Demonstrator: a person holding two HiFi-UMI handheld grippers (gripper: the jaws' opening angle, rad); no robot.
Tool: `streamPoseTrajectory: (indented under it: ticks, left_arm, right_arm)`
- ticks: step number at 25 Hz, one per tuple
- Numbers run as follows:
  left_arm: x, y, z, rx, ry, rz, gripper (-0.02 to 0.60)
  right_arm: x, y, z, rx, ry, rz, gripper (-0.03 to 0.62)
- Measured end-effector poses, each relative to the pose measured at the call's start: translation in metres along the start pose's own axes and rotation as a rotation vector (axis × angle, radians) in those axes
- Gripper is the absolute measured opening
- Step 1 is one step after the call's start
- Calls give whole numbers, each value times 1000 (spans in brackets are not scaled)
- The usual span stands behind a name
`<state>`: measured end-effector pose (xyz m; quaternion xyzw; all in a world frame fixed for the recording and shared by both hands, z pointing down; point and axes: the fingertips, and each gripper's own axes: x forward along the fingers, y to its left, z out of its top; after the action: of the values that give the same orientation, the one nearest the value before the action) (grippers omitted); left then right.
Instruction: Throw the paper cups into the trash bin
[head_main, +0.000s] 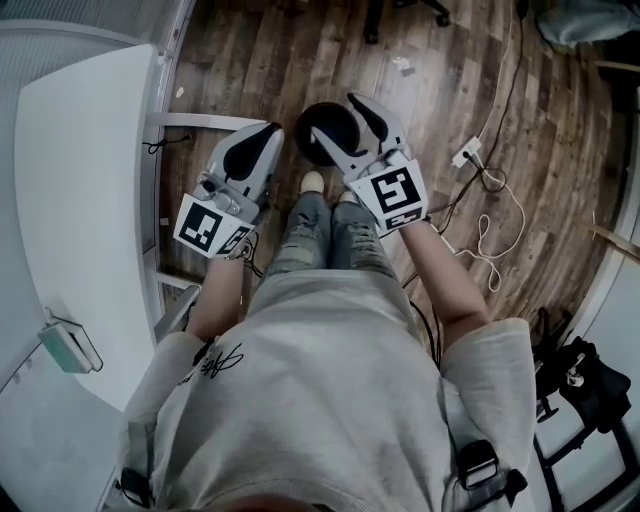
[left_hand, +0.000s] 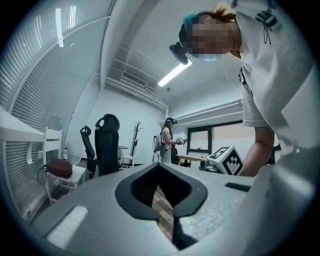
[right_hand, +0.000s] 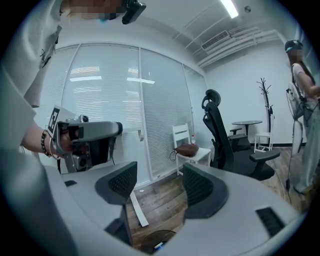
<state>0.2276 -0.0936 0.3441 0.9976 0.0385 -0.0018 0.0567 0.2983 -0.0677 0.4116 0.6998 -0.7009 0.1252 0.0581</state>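
No paper cup shows in any view. The round black trash bin (head_main: 318, 128) stands on the wooden floor just beyond the person's feet. My right gripper (head_main: 335, 115) hangs over the bin, open, with nothing between its jaws. In the right gripper view the right gripper (right_hand: 159, 182) shows a wide gap between its pads, and the trash bin (right_hand: 156, 243) lies below with a small blue-and-white scrap inside. My left gripper (head_main: 270, 130) is left of the bin, shut and empty. In the left gripper view the left gripper (left_hand: 161, 172) has its tips together, with floor showing behind.
A white table (head_main: 80, 200) runs along the left. A power strip (head_main: 468, 152) and loose cables lie on the floor at right, a black bag (head_main: 590, 380) at lower right. A black office chair (right_hand: 225, 140) and a white chair (right_hand: 192, 150) stand by the blinds. Another person (left_hand: 167, 140) stands far off.
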Motion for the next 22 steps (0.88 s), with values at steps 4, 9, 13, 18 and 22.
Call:
streamPoseTrajectory:
  ticks: [4, 9, 13, 18, 22]
  left_arm:
    - [2, -7, 12, 2, -3, -9, 3]
    - [2, -19, 27, 17, -6, -26, 3]
    - [4, -25, 42, 31, -9, -38, 3]
    - [10, -30, 61, 53, -21, -53, 3]
    - [10, -34, 73, 72, -28, -63, 3]
  right_arm:
    - [-13, -4, 19, -21, -37, -13, 287]
    - [-29, -2, 48, -21, -82, -15, 287]
    - [-37, 0, 71, -21, -111, -9, 285]
    - [-45, -3, 98, -15, -160, -5, 285]
    - [-56, 2, 116, -30, -190, -4, 285]
